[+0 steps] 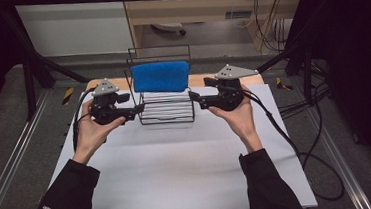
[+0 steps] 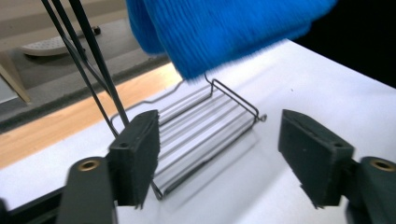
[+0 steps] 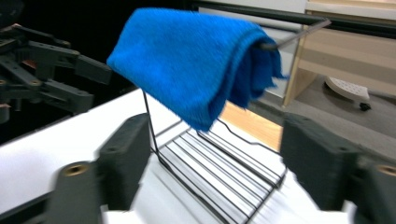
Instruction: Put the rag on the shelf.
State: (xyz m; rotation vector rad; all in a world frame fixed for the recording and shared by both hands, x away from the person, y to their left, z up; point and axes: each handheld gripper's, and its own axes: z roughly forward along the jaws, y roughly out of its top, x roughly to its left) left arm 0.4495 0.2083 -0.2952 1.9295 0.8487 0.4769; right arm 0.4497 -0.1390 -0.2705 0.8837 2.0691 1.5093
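At left of centre in the high view, the left gripper [image 1: 139, 109] hangs beside a black wire rack [image 1: 166, 113], jaws apart and clamped on nothing. A folded blue towel [image 1: 161, 77] drapes over the rack's top bar at upper centre of the white bench [image 1: 178, 170]. Right of the rack, the right gripper [image 1: 193, 99] faces inward, its jaws likewise spread and empty.
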